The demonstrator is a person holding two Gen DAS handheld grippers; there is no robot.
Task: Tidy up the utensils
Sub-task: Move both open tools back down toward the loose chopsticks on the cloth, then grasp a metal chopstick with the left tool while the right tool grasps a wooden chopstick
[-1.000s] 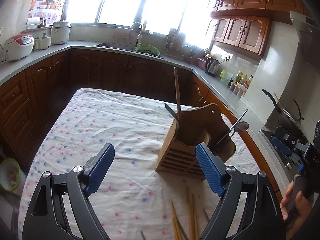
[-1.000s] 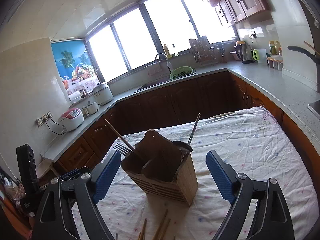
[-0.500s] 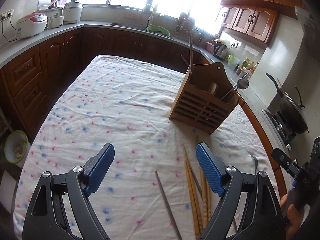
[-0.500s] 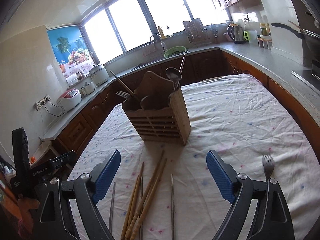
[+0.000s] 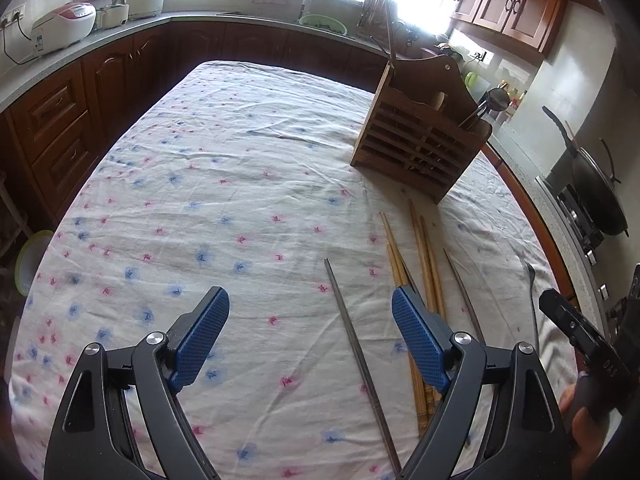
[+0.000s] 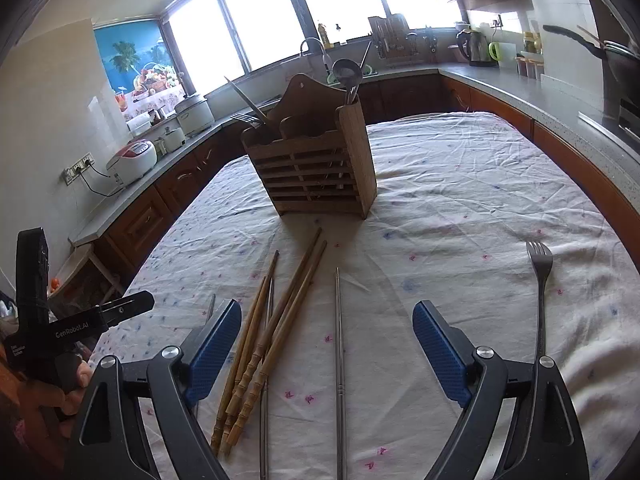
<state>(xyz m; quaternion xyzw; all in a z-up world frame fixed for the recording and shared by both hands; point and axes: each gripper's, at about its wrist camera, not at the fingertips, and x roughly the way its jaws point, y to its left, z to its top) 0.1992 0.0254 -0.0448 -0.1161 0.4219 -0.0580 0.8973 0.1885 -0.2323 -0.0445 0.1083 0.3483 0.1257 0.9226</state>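
Left gripper (image 5: pixel 310 336) gaping, empty; steel chopstick (image 5: pixel 362 354) between blades. Right gripper (image 6: pixel 327 344) likewise wide, empty, another steel chopstick (image 6: pixel 339 344) between blades. Bamboo chopsticks (image 6: pixel 264 344) bunched at 10 o'clock, fork (image 6: pixel 541 280) at 2. Wooden holder (image 6: pixel 316 160) at 12, far.

Risk: thin sticks flat on wrinkled cloth (image 6: pixel 460 200); pads may snag fabric or pinch two together.

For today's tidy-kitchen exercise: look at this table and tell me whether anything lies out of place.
Yes. Wooden chopsticks, metal chopsticks and a fork lie loose and fanned across the tablecloth, though the wooden utensil holder behind them already stands upright with a spoon and fork inside. Nothing looks spilled or broken.
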